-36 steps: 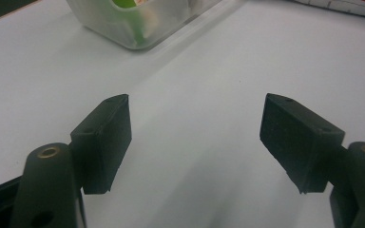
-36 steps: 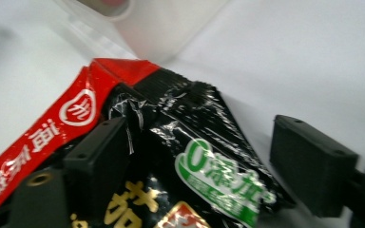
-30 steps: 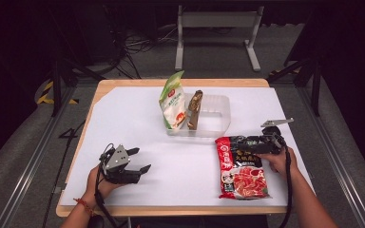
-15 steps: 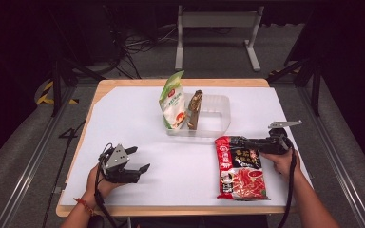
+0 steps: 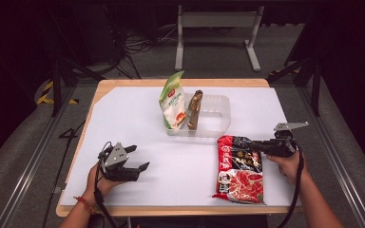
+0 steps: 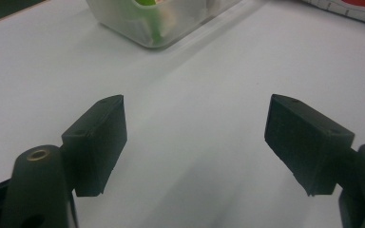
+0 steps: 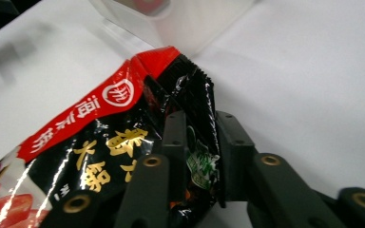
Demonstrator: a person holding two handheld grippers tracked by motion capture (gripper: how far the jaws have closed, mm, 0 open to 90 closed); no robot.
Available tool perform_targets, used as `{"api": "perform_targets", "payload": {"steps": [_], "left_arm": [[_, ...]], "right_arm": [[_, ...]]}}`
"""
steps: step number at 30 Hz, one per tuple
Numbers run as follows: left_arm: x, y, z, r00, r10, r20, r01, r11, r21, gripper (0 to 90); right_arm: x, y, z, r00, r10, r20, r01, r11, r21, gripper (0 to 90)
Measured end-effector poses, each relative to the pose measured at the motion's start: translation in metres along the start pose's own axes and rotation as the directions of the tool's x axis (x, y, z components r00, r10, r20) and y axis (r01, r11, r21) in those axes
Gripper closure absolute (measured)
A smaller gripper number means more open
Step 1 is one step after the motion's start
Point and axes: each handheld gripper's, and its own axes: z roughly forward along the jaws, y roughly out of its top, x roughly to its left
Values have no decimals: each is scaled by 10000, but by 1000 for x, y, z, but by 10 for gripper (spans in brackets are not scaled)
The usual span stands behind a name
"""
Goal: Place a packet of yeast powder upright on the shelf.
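A red and black noodle packet (image 5: 240,168) lies on the white table cover at the front right. My right gripper (image 5: 255,145) is shut on the packet's upper right edge (image 7: 200,142), which is pinched and crumpled between the jaws. A clear plastic bin (image 5: 214,118) stands at the table's middle, holding an upright green and white pouch (image 5: 173,102) and a brown bar-shaped packet (image 5: 194,110). At the front left, my left gripper (image 5: 139,158) rests low over the table, open, with bare white surface between its jaws (image 6: 195,142). The bin's corner (image 6: 147,28) lies ahead of it.
The white cover (image 5: 138,118) spans most of the wooden table, whose edge (image 5: 171,209) runs along the front. A metal frame (image 5: 216,33) stands on the dark floor behind the table.
My right gripper has shifted a little to the right, pulling the noodle packet's upper edge with it. The left gripper has stayed where it was.
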Motion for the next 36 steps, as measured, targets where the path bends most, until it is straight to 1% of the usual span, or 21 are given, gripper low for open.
{"api": "perform_targets", "payload": {"steps": [1, 4, 5, 7, 9, 10, 11, 14, 15, 16, 18, 19, 20, 21, 22, 26, 28, 29, 32, 34, 36], "left_arm": [[0, 0, 0, 10000, -8, 10, 8, 10000, -37, 228], [-1, 0, -1, 10000, -25, 7, 25, 10000, -16, 231], [-1, 0, -1, 10000, -44, 5, 44, 10000, -41, 231], [-1, 0, -2, 10000, -31, -47, 30, 10000, -33, 231], [-1, 0, -2, 10000, -7, -60, 7, 10000, -26, 230], [-1, 0, -2, 10000, -7, -60, 7, 10000, -26, 230], [-1, 0, -1, 10000, -17, -41, 17, 10000, -51, 230], [-1, 0, -1, 10000, 57, -2, -57, 9999, -106, 228], [-1, 0, -1, 10000, 38, 0, -38, 9999, -108, 228], [-1, 0, -1, 10000, 76, 6, -75, 9999, -103, 227], [-1, -1, -2, 10000, 81, 10, -81, 9999, -100, 227], [0, -1, -2, 10000, 94, -8, -94, 9999, -96, 227], [0, -1, -2, 10000, 94, -8, -94, 9999, -96, 226], [0, -2, -2, 10000, 65, 1, -65, 9999, -103, 226], [0, -2, -2, 10000, 81, -9, -81, 9999, -97, 225], [0, -2, -3, 9999, 110, -67, -111, 9999, -23, 224], [0, -3, -4, 9999, 92, -86, -92, 9999, -75, 223], [0, -3, -5, 9999, 58, -119, -59, 9999, -88, 224], [1, -4, -6, 9999, -6, -152, 4, 9999, -128, 224], [1, -4, -7, 9998, -13, -216, 10, 9999, -126, 225], [0, -4, -7, 9997, -6, -231, 3, 9999, -112, 225]], "right_arm": [[0, 0, 1, 10000, 54, 16, -54, 10000, 45, 707], [-2, 0, 5, 9998, 221, -16, -221, 9997, 103, 616], [-1, 0, 6, 9998, 192, 30, -193, 9997, 121, 594], [-1, 1, 9, 9996, 224, 174, -227, 9996, 169, 504], [0, 2, 14, 9997, 254, 60, -256, 9994, 249, 439], [0, 2, 14, 9997, 254, 60, -256, 9994, 249, 439], [0, 3, 17, 9997, 173, 199, -180, 9992, 348, 424], [5, 6, 28, 9998, 71, 160, -80, 9983, 570, 353], [6, 7, 31, 9998, 69, 206, -82, 9979, 637, 349], [7, 9, 34, 9999, 113, 36, -115, 9976, 689, 353], [8, 10, 36, 9999, 24, 113, -32, 9976, 694, 410], [7, 10, 36, 10000, 32, 28, -34, 9975, 709, 456], [7, 10, 36, 10000, 32, 28, -34, 9975, 709, 456], [7, 10, 36, 10000, 63, -37, -61, 9980, 632, 532], [6, 10, 33, 9998, 113, -136, -108, 9993, 360, 622], [1, 8, 26, 9971, 108, -753, -104, 9999, 61, 784], [0, 8, 22, 9951, 135, -981, -138, 9999, -23, 839], [0, 7, 20, 9945, 45, -1050, -51, 10000, -57, 854], [2, 8, 14, 9930, 21, -1180, -46, 9998, -202, 865], [4, 9, 10, 9931, -135, -1169, 108, 9997, -232, 871], [8, 11, 5, 9925, -188, -1208, 141, 9991, -400, 874]]}}
